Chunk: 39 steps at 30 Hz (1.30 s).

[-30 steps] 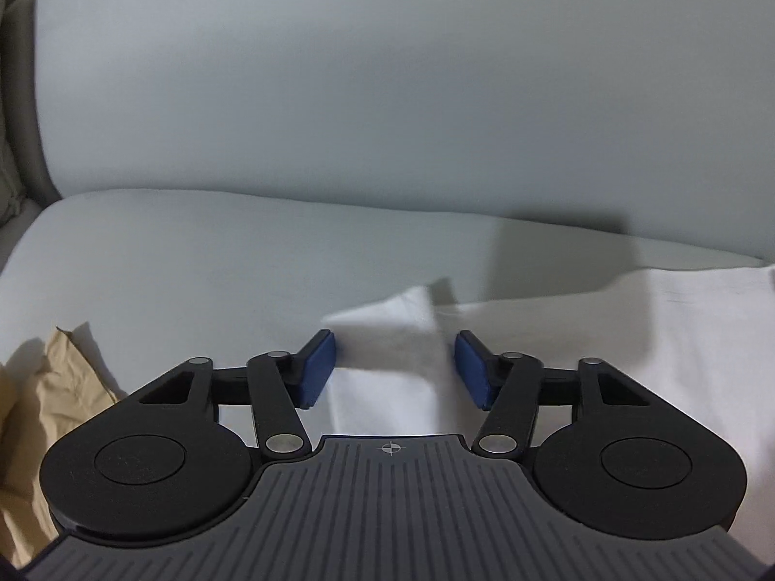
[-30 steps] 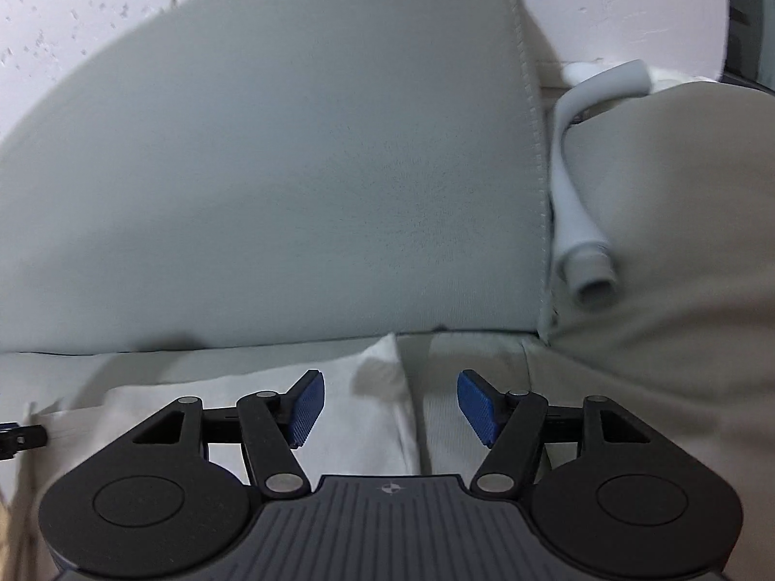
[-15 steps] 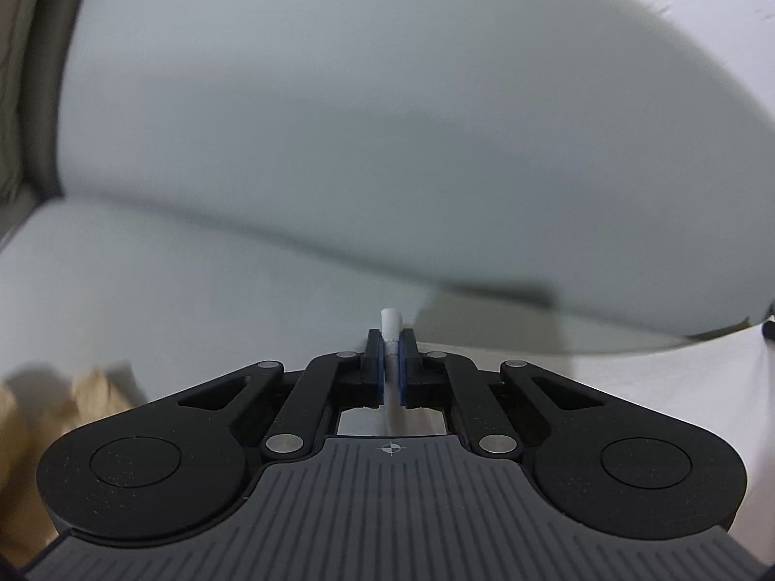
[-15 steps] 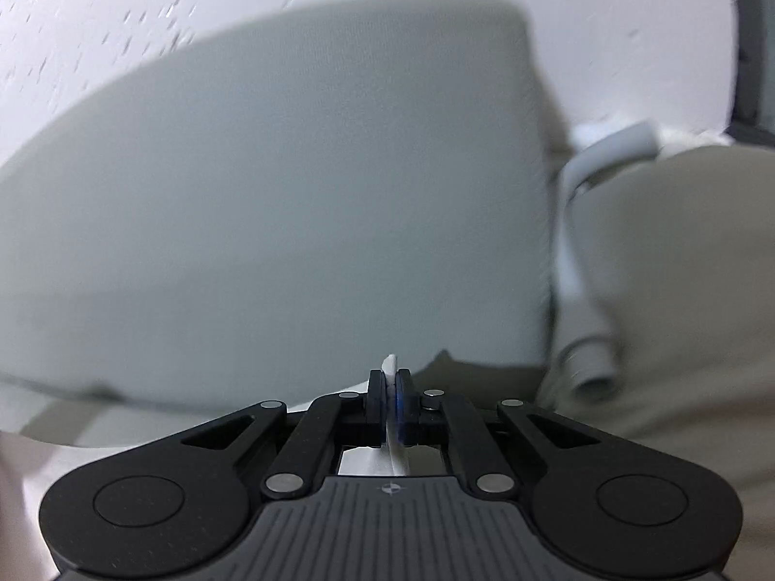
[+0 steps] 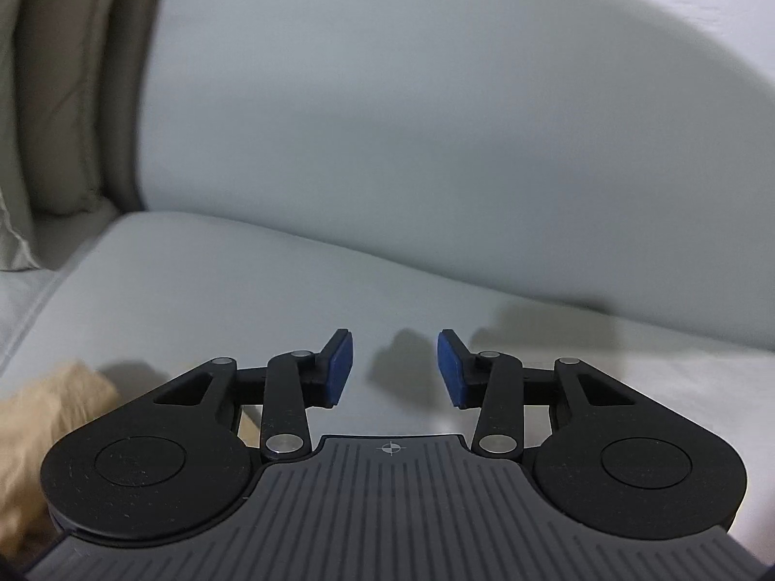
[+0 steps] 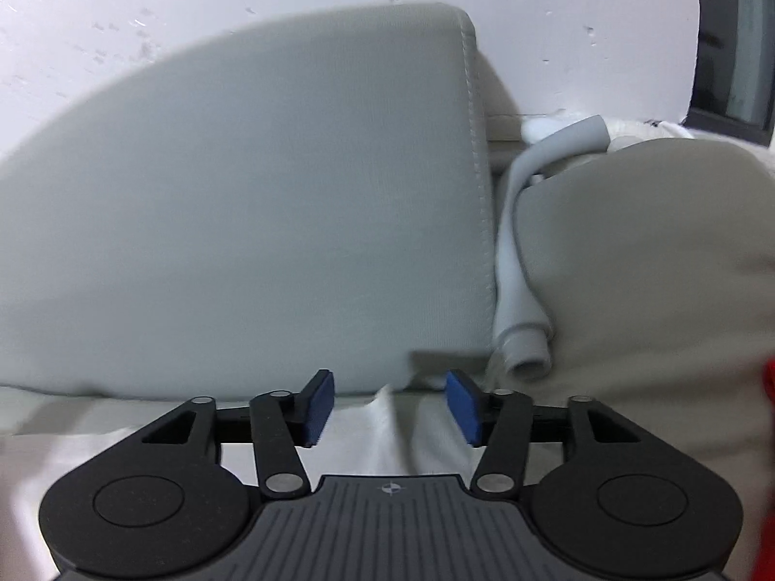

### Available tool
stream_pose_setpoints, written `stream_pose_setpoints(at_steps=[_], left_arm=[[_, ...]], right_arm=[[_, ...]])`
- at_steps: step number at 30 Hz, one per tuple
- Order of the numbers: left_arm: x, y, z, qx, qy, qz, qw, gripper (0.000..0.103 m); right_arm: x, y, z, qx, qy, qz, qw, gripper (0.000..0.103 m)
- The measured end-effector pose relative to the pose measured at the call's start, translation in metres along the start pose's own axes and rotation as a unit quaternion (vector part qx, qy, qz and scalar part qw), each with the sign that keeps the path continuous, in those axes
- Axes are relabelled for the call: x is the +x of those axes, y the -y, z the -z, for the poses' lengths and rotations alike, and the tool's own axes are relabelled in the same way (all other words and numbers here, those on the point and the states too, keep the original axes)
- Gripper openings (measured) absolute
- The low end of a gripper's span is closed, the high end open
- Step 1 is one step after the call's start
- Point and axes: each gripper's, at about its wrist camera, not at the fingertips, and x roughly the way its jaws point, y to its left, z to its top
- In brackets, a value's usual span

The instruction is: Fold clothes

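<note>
- Left wrist view: your left tool (image 5: 395,370) has its jaws opening, about half spread, with nothing between the blue pads (image 5: 339,368), only bare couch seat (image 5: 271,290). The white garment (image 5: 678,387) lies flat on the seat, to the right of and beneath the tool.
- Risk here: the edge is loose, so cloth can slide or spring back and the fold goes crooked. If you swing left, you may snag the tan cloth (image 5: 43,416) bunched at the lower left.
- Right wrist view: your right tool (image 6: 390,409) is also opening, roughly halfway. A raised ridge of the white garment (image 6: 387,431) stands between the pads, but they don't press it, so nothing is held.
- Risk here: that peak may stay puffed up, leaving a lumpy fold unless you flatten it. Lift away carelessly and a pad could catch the ridge and drag it.
- The grey hose (image 6: 518,290) end sits just beyond the right pad, beside the back cushion (image 6: 242,193); reaching forward could knock it onto the cloth. The red thing at the right edge is too blurred to identify.
</note>
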Motion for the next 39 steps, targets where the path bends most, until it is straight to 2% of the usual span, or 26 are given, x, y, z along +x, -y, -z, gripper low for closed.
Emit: stream_pose_setpoints(at_steps=[1,2,5,6,8,11,12,13,14,17,19,22,24,26,29,31,34,37,39], left_arm=[[-0.010,0.011,0.011,0.013,-0.017,0.012,0.9997,0.043],[-0.019,0.023,0.024,0.026,-0.034,0.026,0.9987,0.042],[-0.040,0.051,0.063,0.051,-0.076,0.059,0.9940,0.042],[-0.050,0.061,0.081,0.061,-0.092,0.065,0.9918,0.042],[-0.063,0.073,0.108,0.069,-0.111,0.065,0.9892,0.042],[-0.079,0.084,0.153,0.082,-0.142,0.050,0.9852,0.044],[-0.085,0.086,0.164,0.086,-0.144,0.043,0.9848,0.045],[-0.092,0.086,0.173,0.085,-0.140,0.037,0.9857,0.046],[-0.098,0.085,0.180,0.082,-0.141,0.033,0.9860,0.048],[-0.118,0.077,0.192,0.070,-0.166,0.023,0.9833,0.053],[-0.131,0.076,0.204,0.082,-0.190,0.003,0.9784,0.056],[-0.156,0.072,0.217,0.092,-0.187,-0.007,0.9779,0.057],[-0.173,0.072,0.221,0.077,-0.188,-0.010,0.9790,0.057],[-0.197,0.074,0.230,0.063,-0.172,0.006,0.9830,0.057],[-0.232,0.090,0.248,0.068,-0.135,0.036,0.9879,0.057],[-0.243,0.106,0.259,0.081,-0.118,0.048,0.9886,0.058],[-0.243,0.125,0.273,0.115,-0.106,0.053,0.9863,0.058],[-0.244,0.139,0.298,0.155,-0.136,0.030,0.9781,0.060],[-0.250,0.138,0.307,0.157,-0.134,0.032,0.9779,0.063]], right_arm=[[-0.006,-0.005,0.008,-0.006,-0.019,-0.012,1.000,0.052],[-0.010,-0.011,0.016,-0.014,-0.037,-0.022,0.999,0.044],[-0.032,-0.041,0.063,-0.063,-0.102,-0.052,0.991,0.033],[-0.040,-0.048,0.078,-0.075,-0.114,-0.053,0.989,0.033],[-0.054,-0.061,0.106,-0.096,-0.135,-0.056,0.985,0.033],[-0.068,-0.073,0.148,-0.133,-0.164,-0.028,0.977,0.034],[-0.075,-0.078,0.160,-0.148,-0.162,-0.014,0.975,0.035],[-0.086,-0.084,0.172,-0.166,-0.151,0.003,0.975,0.042],[-0.094,-0.085,0.180,-0.170,-0.150,0.016,0.974,0.044],[-0.112,-0.077,0.193,-0.144,-0.167,0.034,0.975,0.045],[-0.125,-0.059,0.205,-0.105,-0.179,0.039,0.977,0.054],[-0.156,-0.042,0.235,-0.079,-0.203,0.039,0.975,0.058],[-0.183,-0.034,0.251,-0.068,-0.205,0.037,0.976,0.057],[-0.204,-0.034,0.258,-0.061,-0.193,0.037,0.979,0.056],[-0.230,-0.043,0.266,-0.051,-0.162,0.000,0.985,0.056],[-0.235,-0.058,0.271,-0.065,-0.149,-0.019,0.986,0.056],[-0.220,-0.080,0.281,-0.086,-0.144,-0.039,0.985,0.056],[-0.207,-0.088,0.296,-0.101,-0.181,-0.031,0.978,0.057],[-0.217,-0.091,0.304,-0.118,-0.181,-0.026,0.976,0.060]])
